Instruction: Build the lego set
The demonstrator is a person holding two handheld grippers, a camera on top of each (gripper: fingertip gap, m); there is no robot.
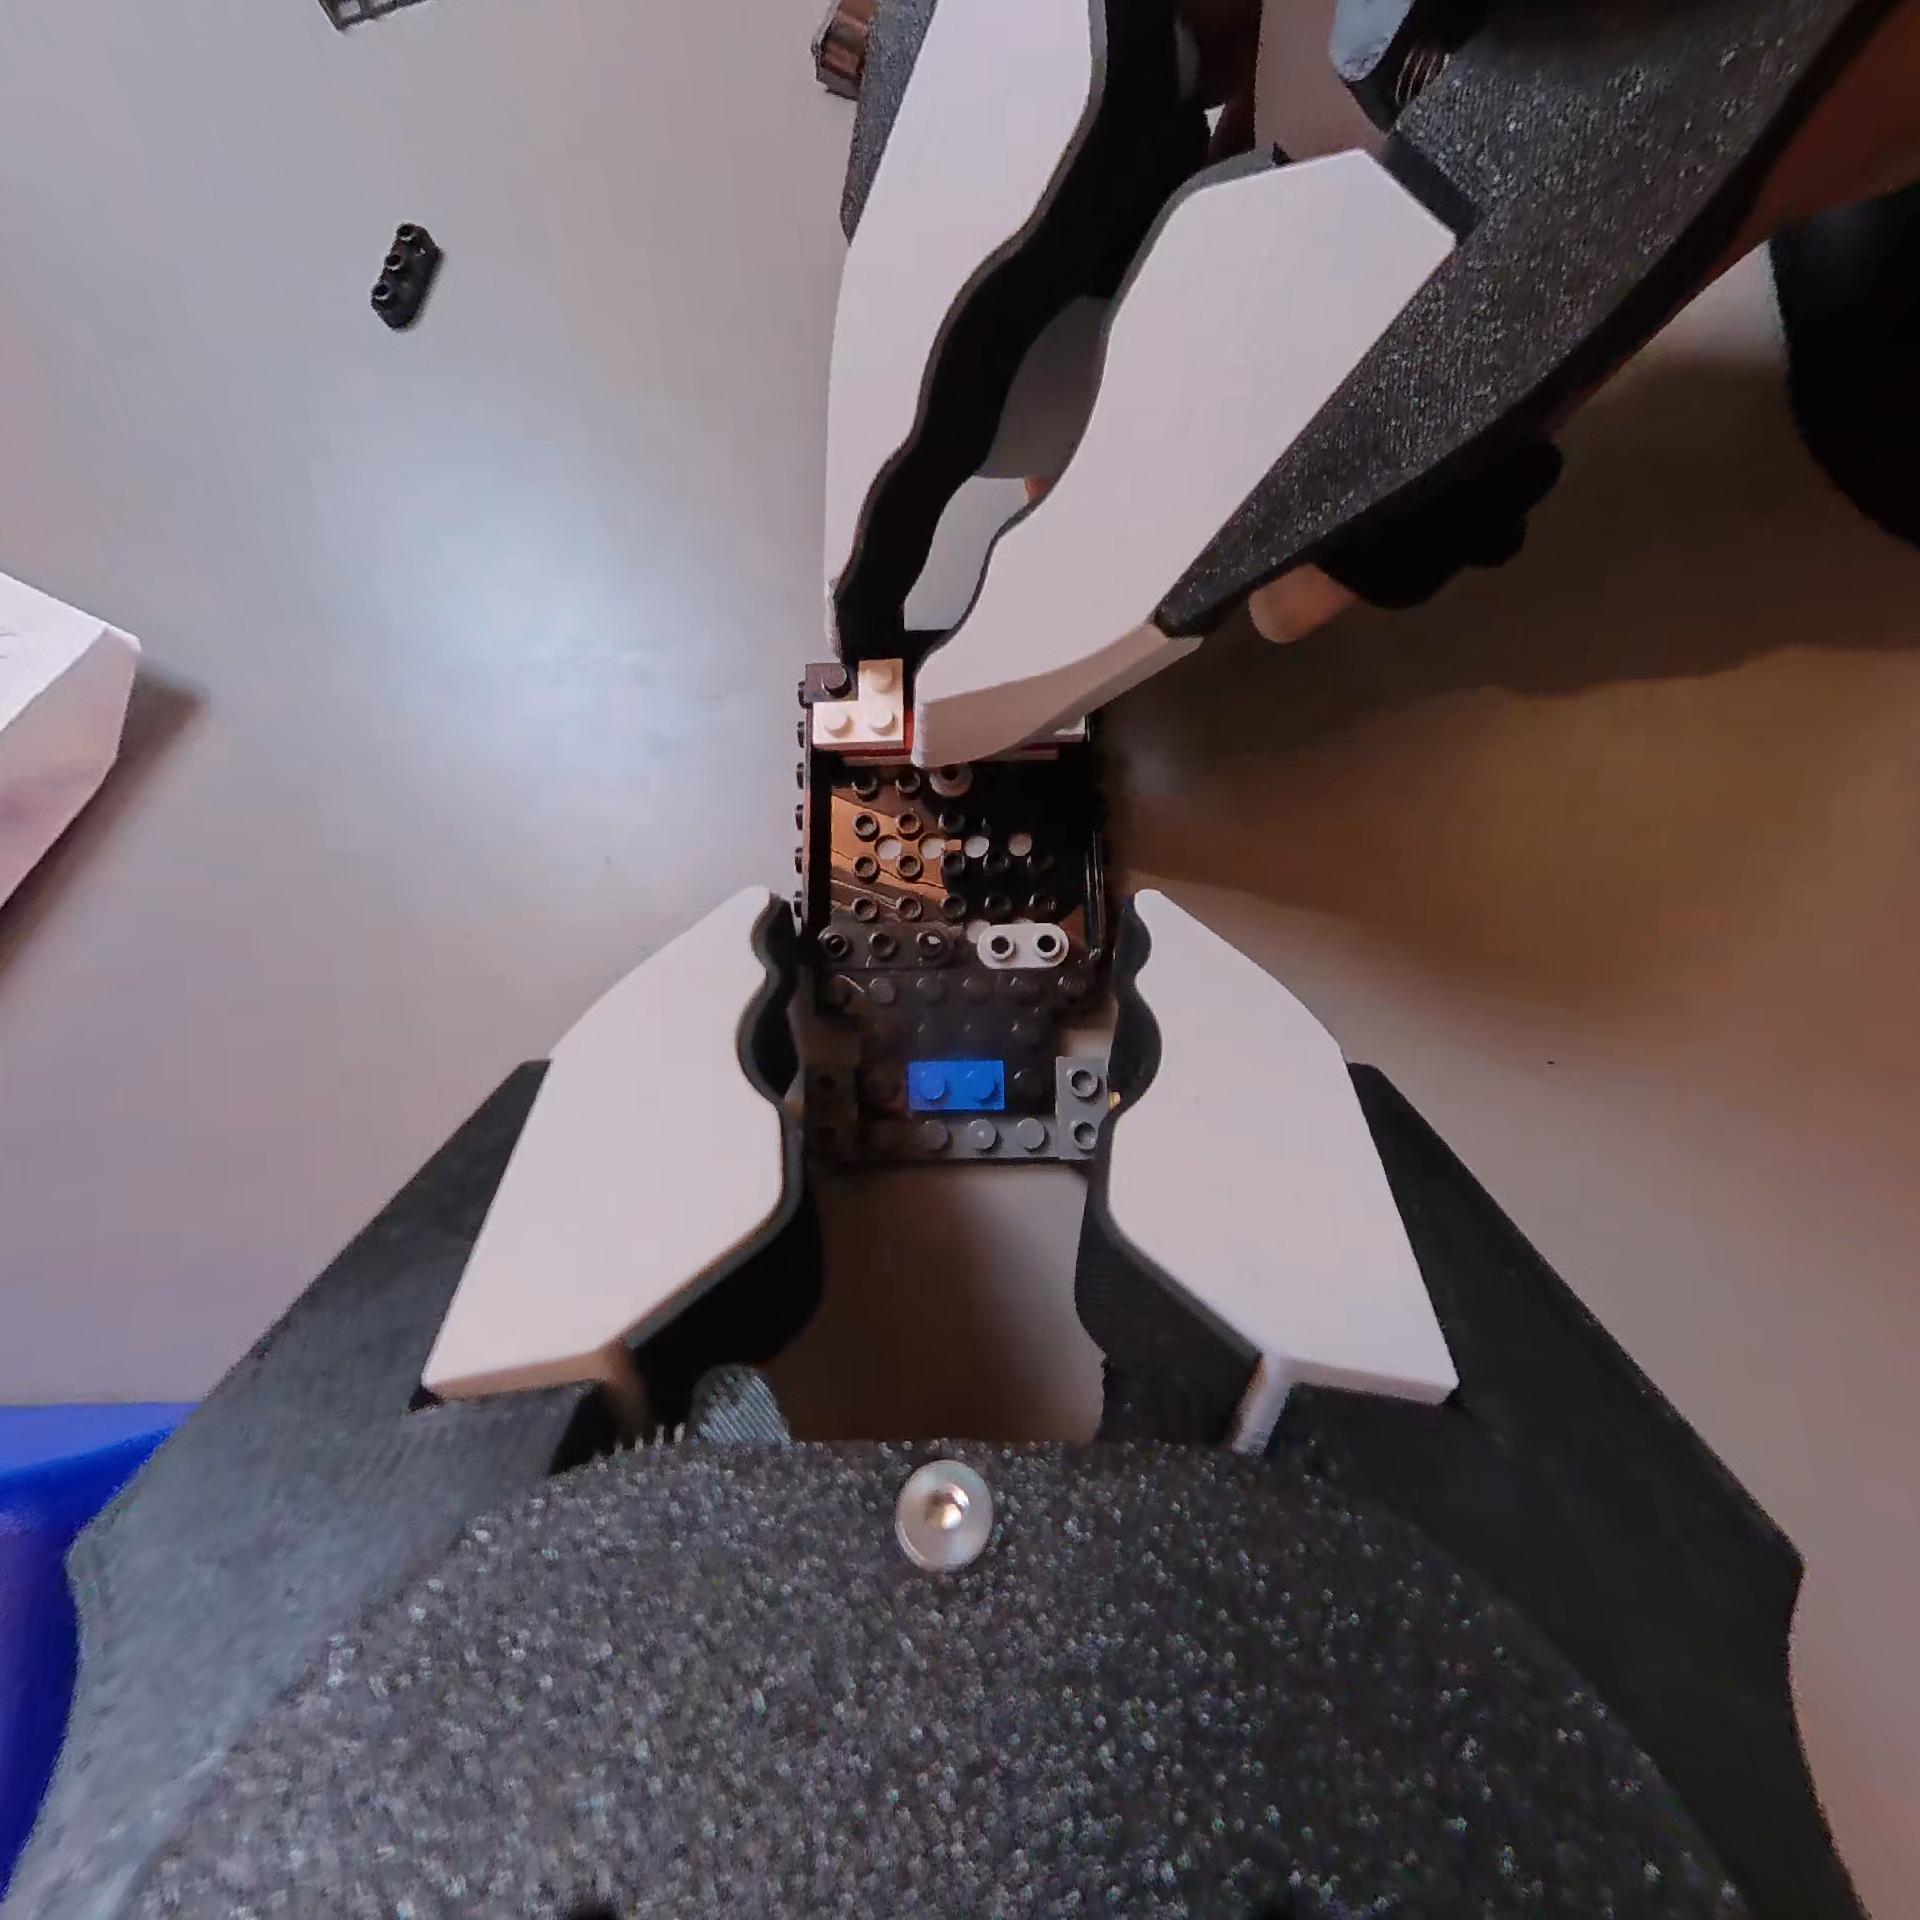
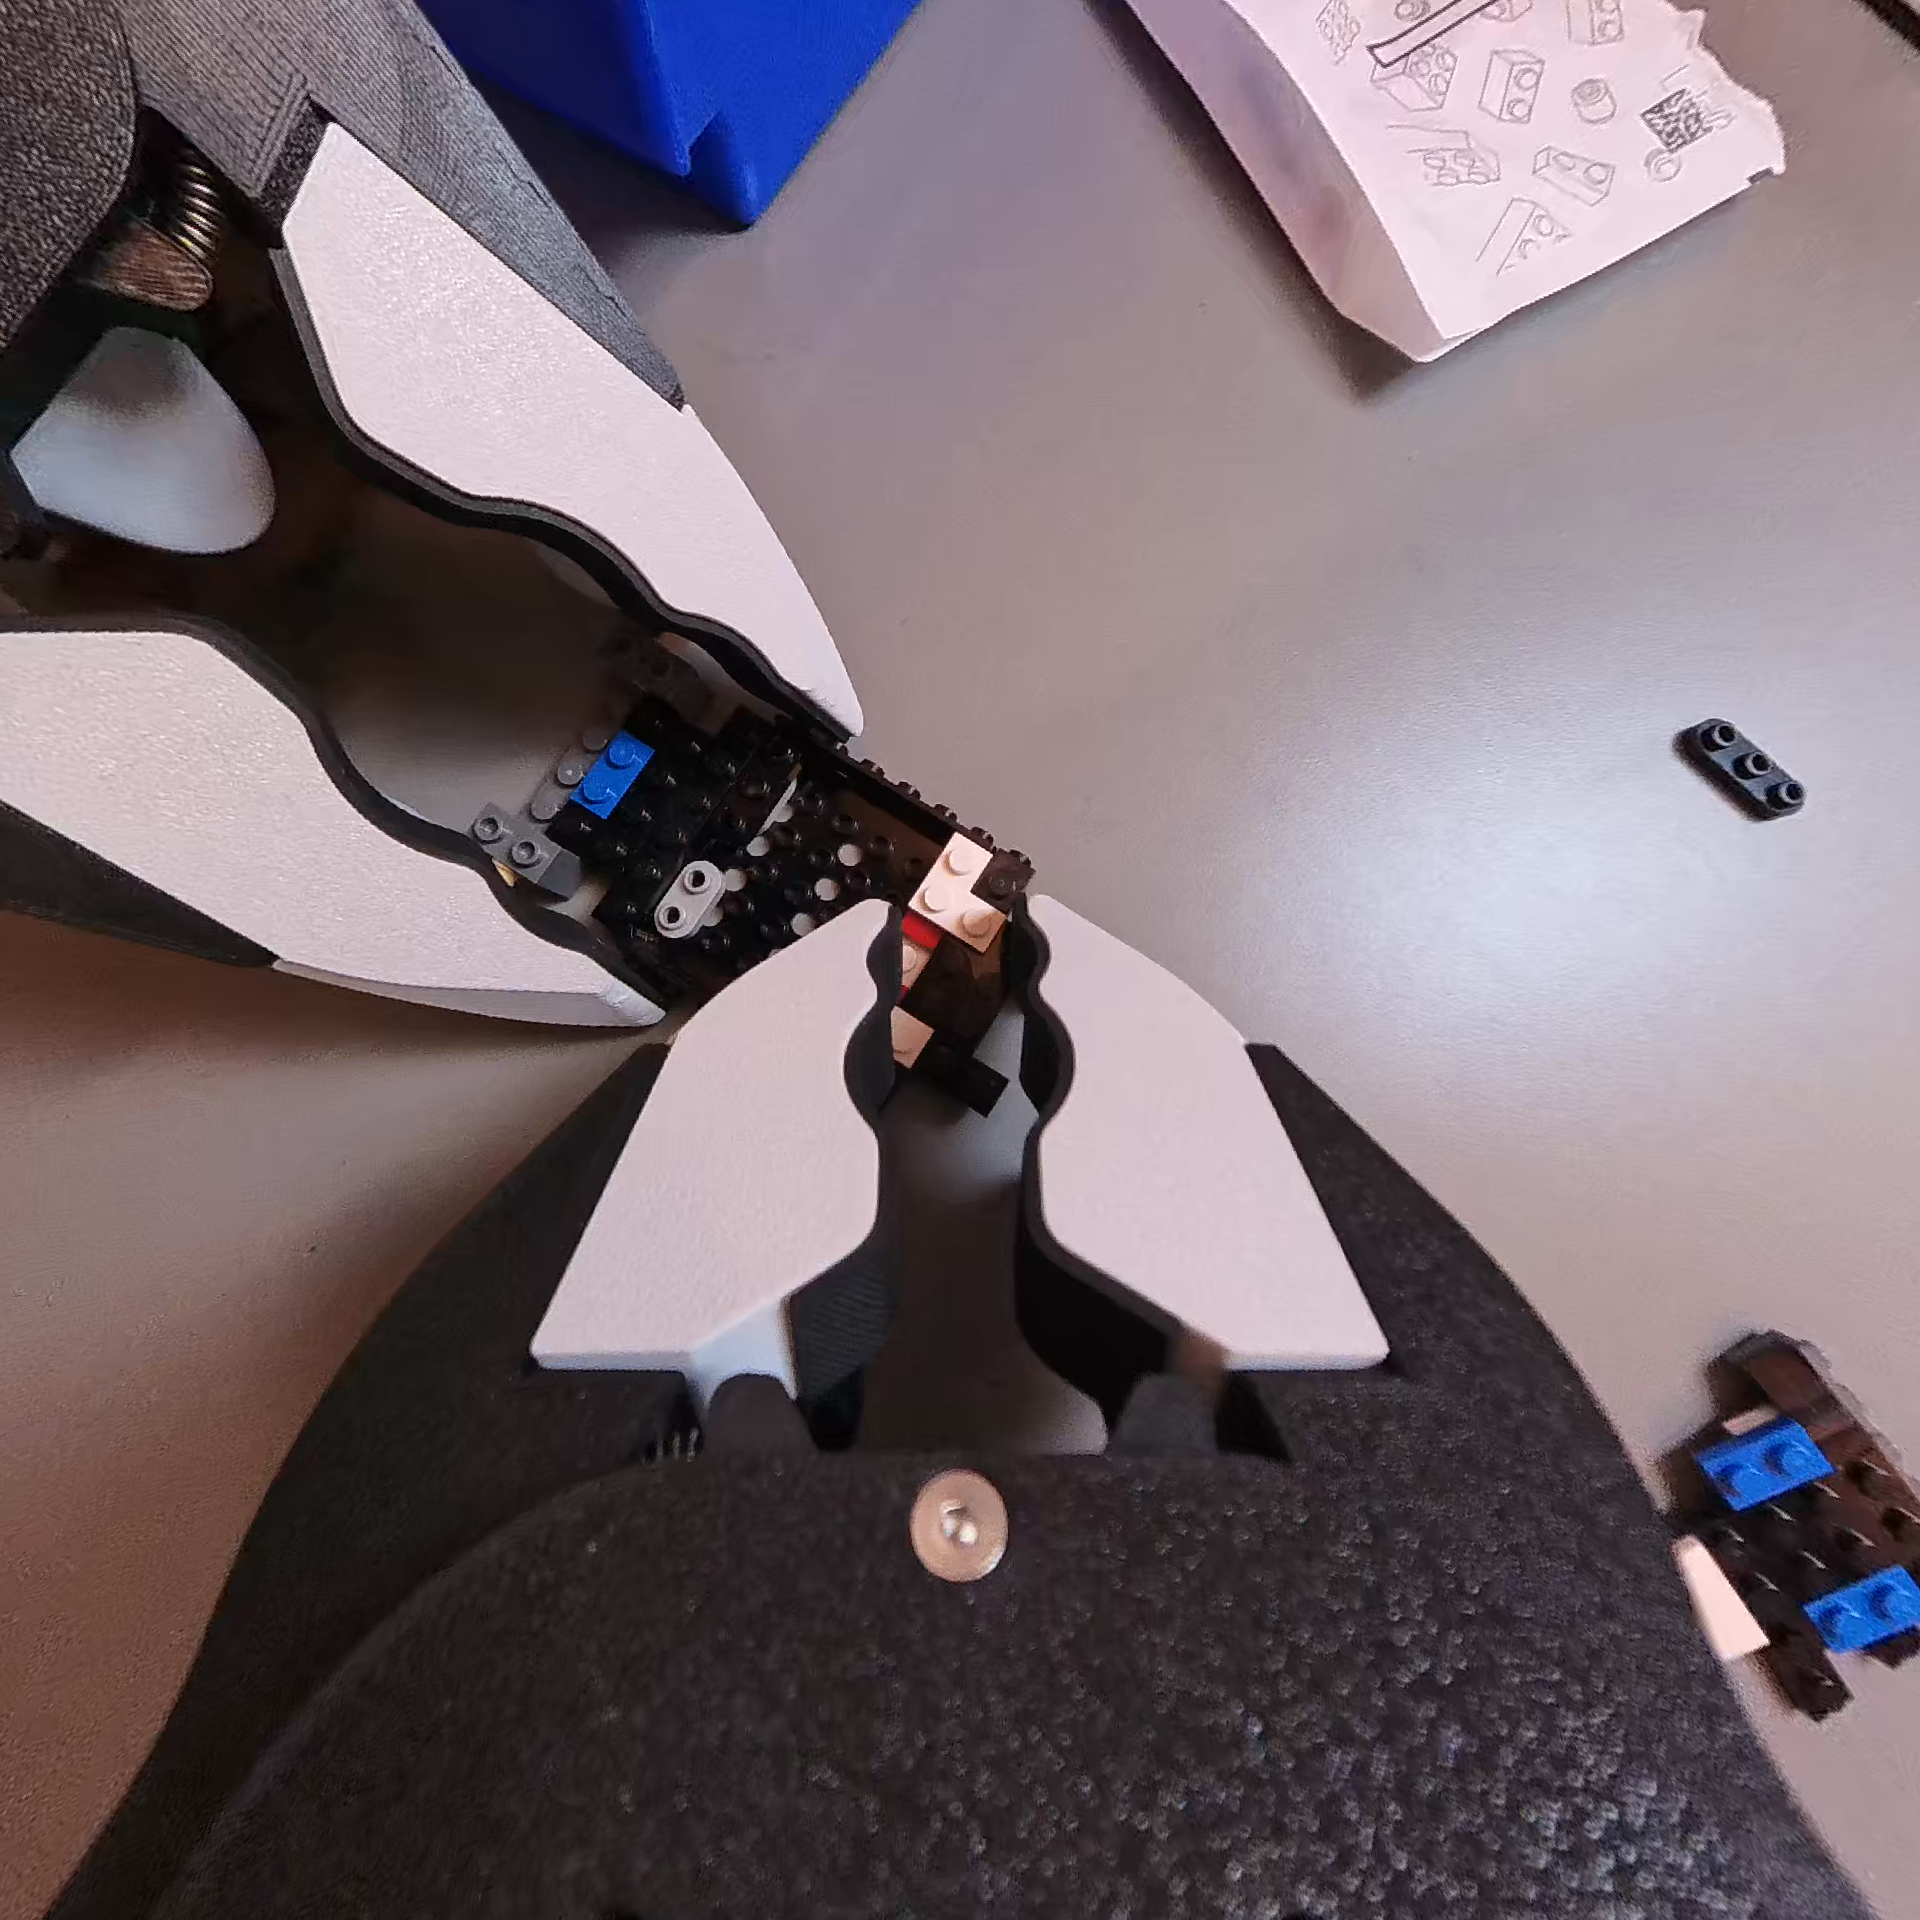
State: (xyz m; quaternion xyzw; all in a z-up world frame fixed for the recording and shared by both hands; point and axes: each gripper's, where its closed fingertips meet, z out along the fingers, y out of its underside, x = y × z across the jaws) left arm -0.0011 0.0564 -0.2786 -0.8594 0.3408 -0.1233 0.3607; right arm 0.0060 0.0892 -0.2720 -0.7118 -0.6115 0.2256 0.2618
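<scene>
The brick assembly (image 1: pixel 951 935) is a long black studded plate with low side walls. It carries a blue two-stud brick (image 1: pixel 956 1084) and grey pieces at one end, a light grey two-hole piece (image 1: pixel 1023 945) in the middle, and a white L-shaped brick (image 1: pixel 862 712) at the other end. Its long axis runs straight ahead from the left gripper (image 1: pixel 951 1039), whose fingers are closed on both long sides of the blue-brick end. The right gripper (image 2: pixel 951 977) comes from the far end, its fingers closed narrowly on the white-brick end. To the left of the left gripper, ahead on the grey table (image 1: pixel 416 623), lies a small black three-stud plate (image 1: pixel 405 275). A blue bin (image 2: pixel 675 83) and a printed paper sheet (image 2: pixel 1475 156) lie beyond. Beside the right gripper's base lies a second black assembly (image 2: pixel 1808 1527) with blue bricks.
</scene>
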